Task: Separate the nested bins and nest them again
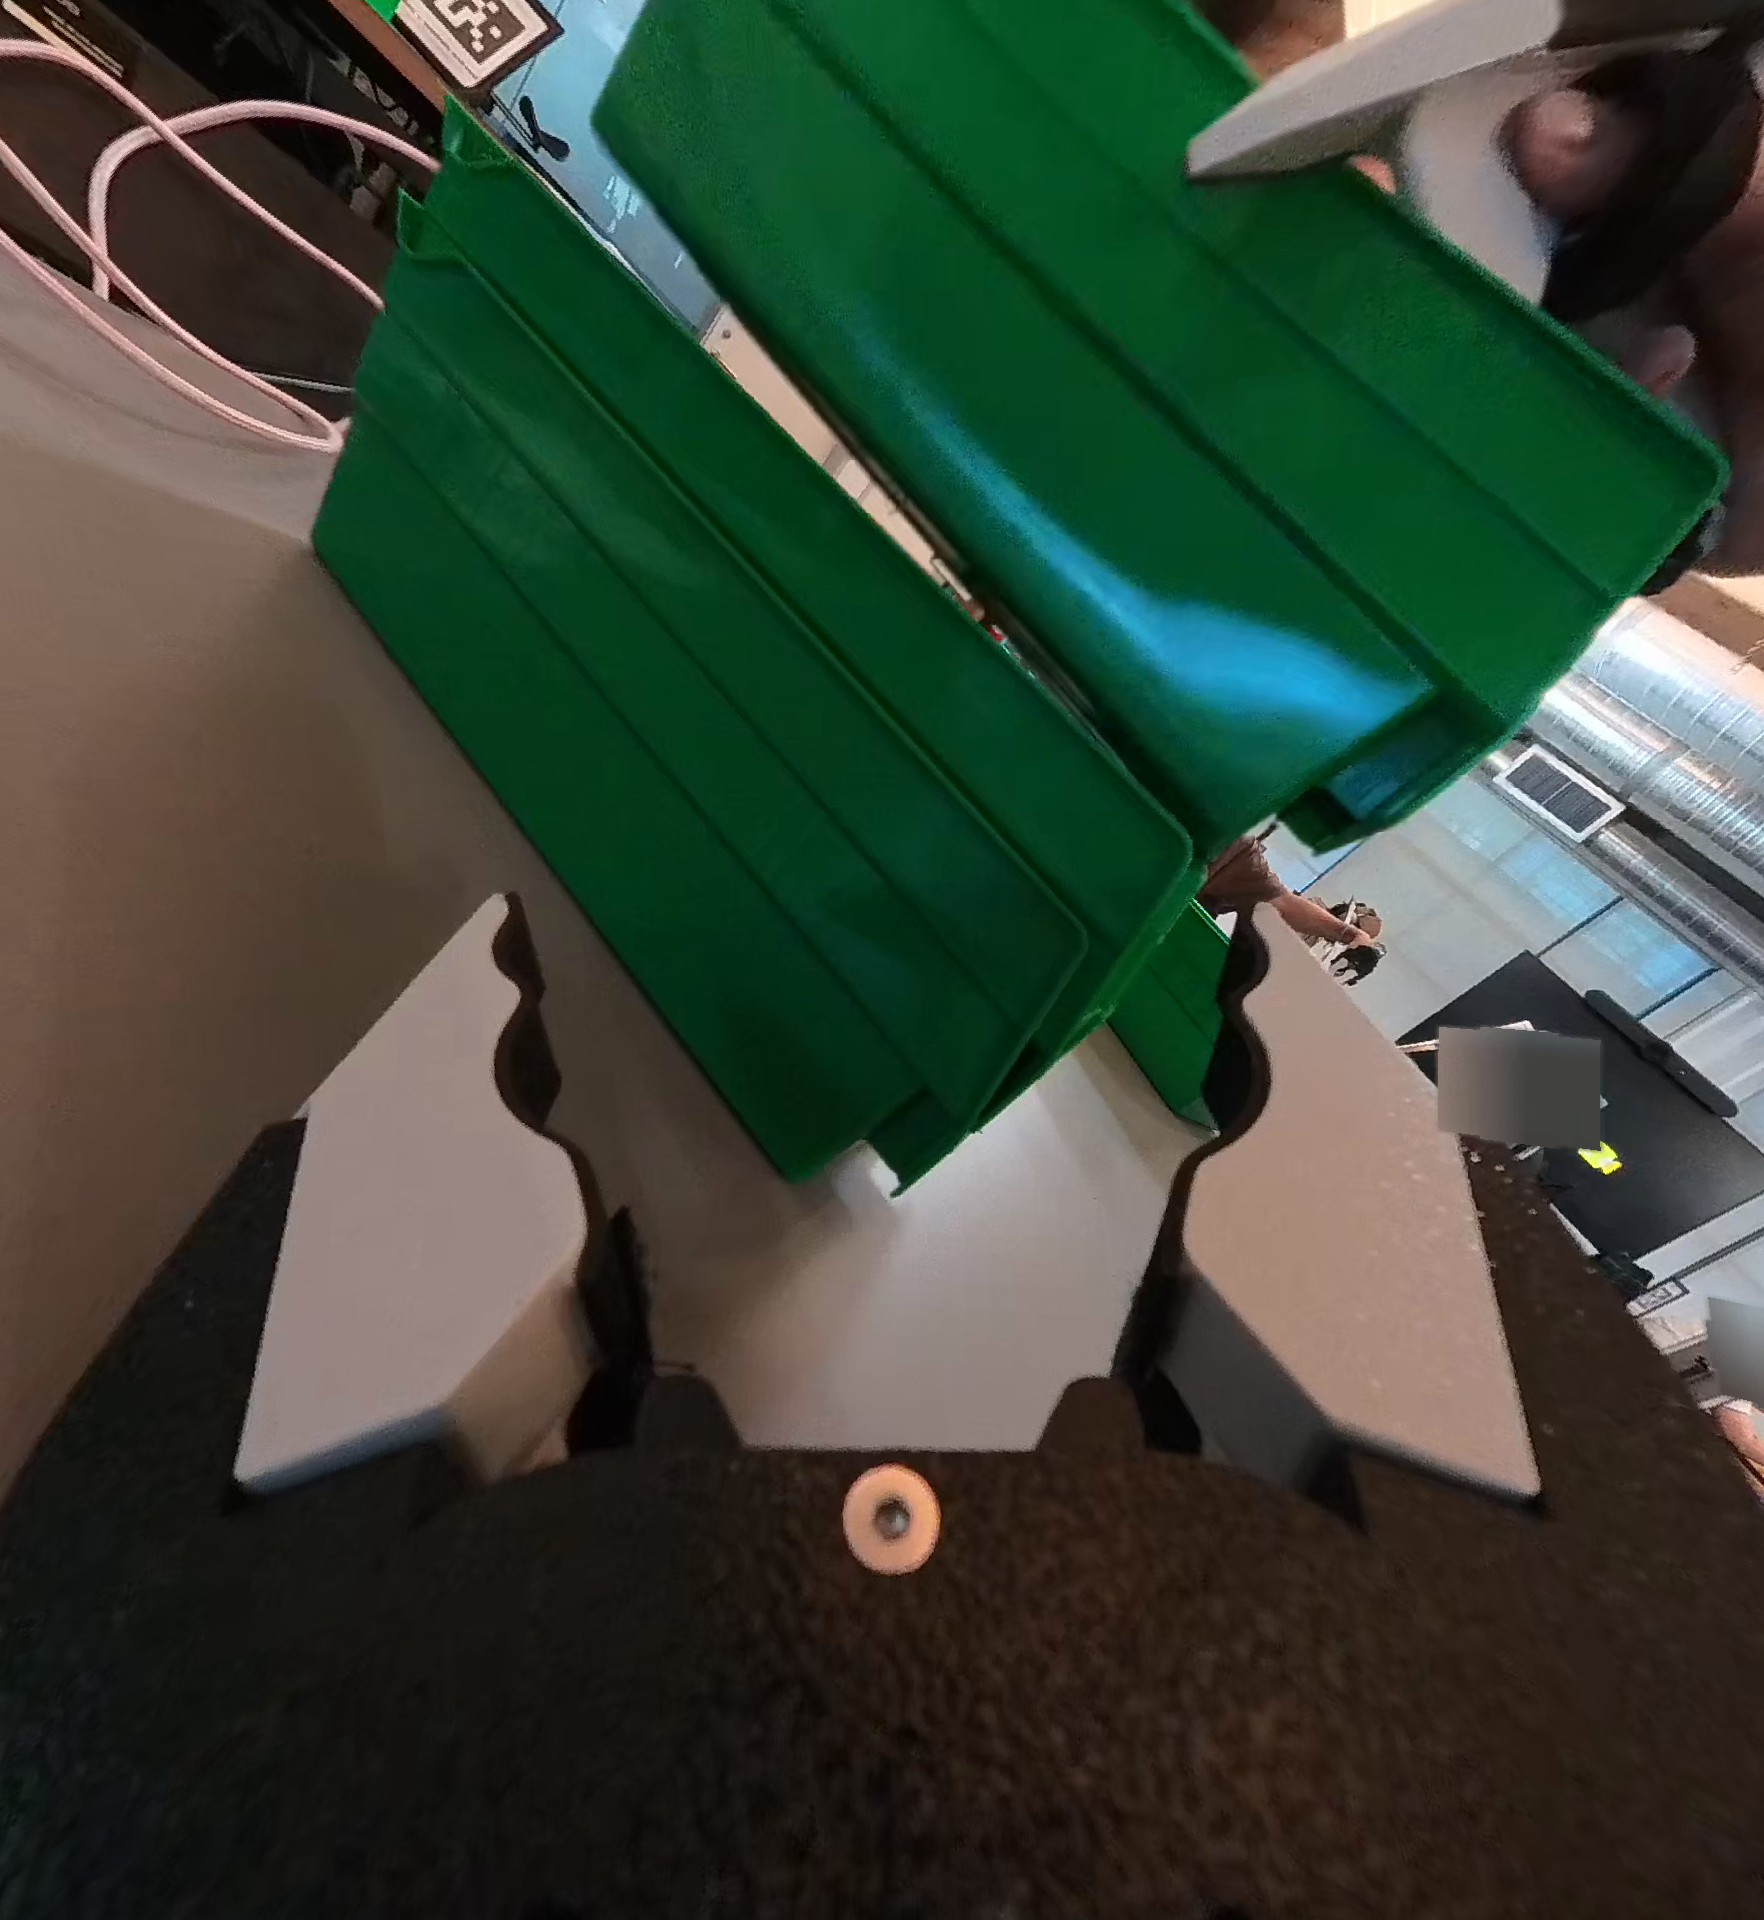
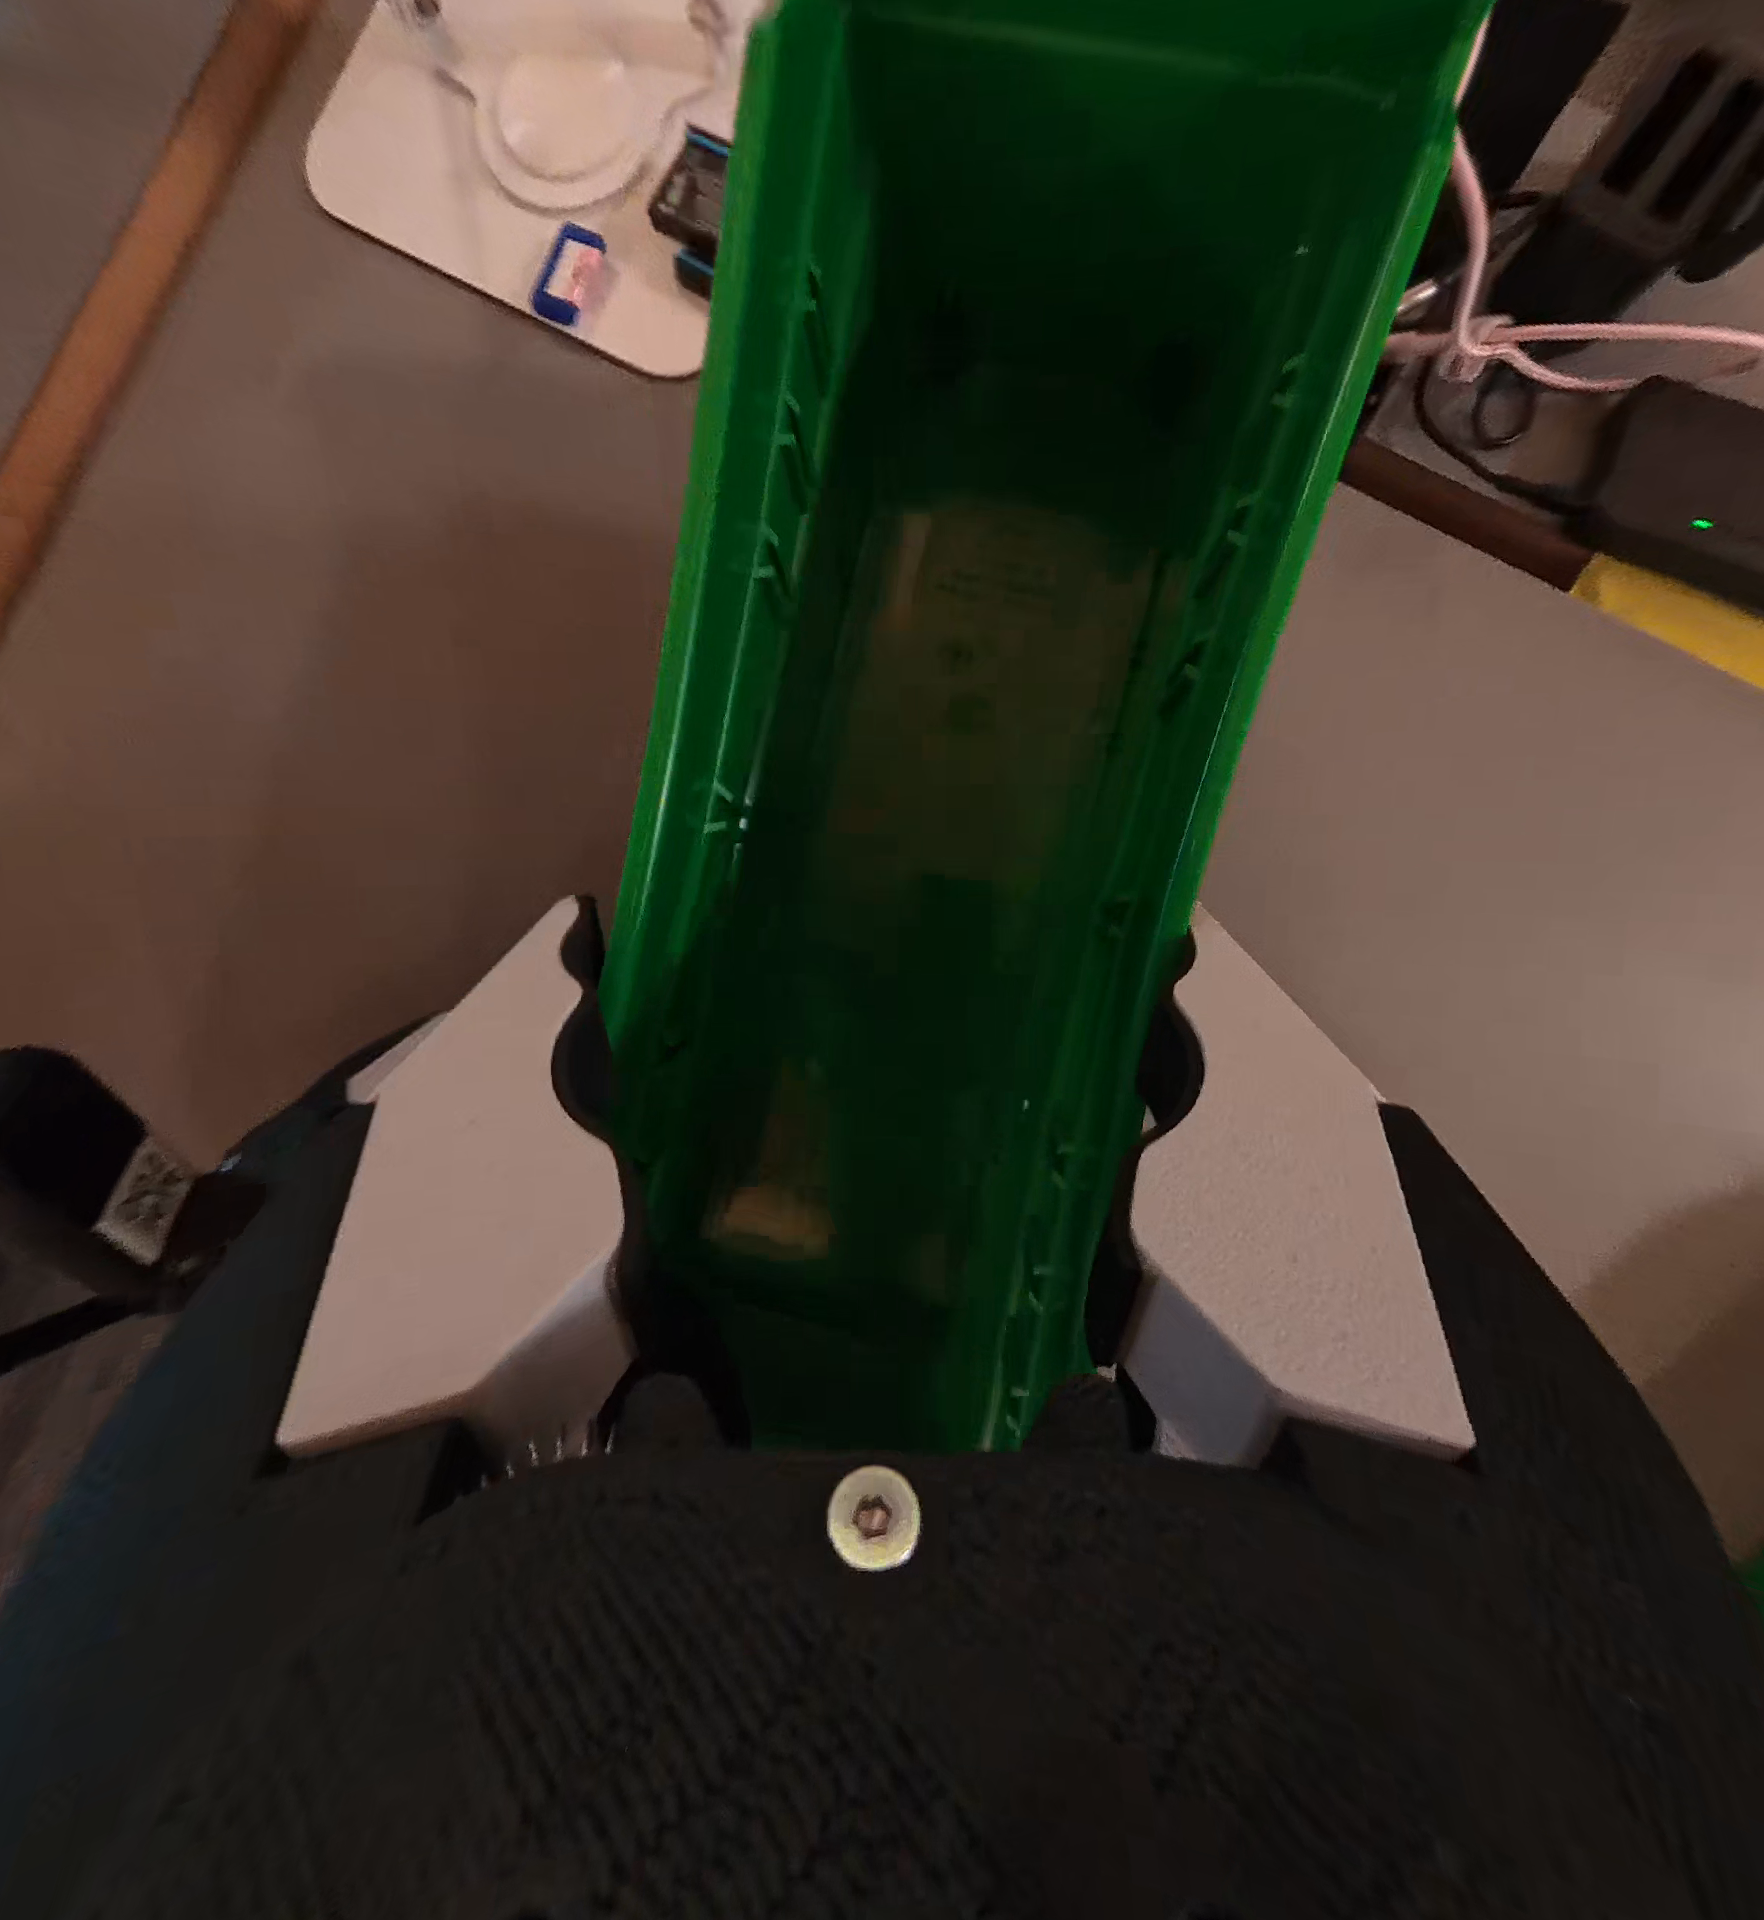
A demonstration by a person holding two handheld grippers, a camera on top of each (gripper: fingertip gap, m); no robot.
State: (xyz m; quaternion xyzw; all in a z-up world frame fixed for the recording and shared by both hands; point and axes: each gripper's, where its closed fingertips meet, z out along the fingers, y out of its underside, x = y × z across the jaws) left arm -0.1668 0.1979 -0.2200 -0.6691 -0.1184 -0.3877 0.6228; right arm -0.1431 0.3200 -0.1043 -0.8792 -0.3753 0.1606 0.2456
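green plastic, one lifted bin (image 2: 971, 644) clamped across its width in the right gripper (image 2: 883, 1049), raised clear above the stacked bins (image 1: 712, 748) resting on the beige worktop (image 1: 109, 790). left gripper (image 1: 878, 1049) spread wide, empty, jaws straddling the stack's near corner. best carried level, set well aside, lower stack pinned firmly. pink cable (image 1: 161, 281) behind, worth avoiding.

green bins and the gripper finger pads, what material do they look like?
Green bins, including the lifted bin: likely rigid moulded plastic, glossy. Signs: bluish sheen on the lifted bin's wall in the left wrist view, thin walls, moulded ribs and lips.

Finger pads: black, wavy-edged, probably soft rubber or printed flexible plastic; matte. Softness cannot be confirmed by sight.
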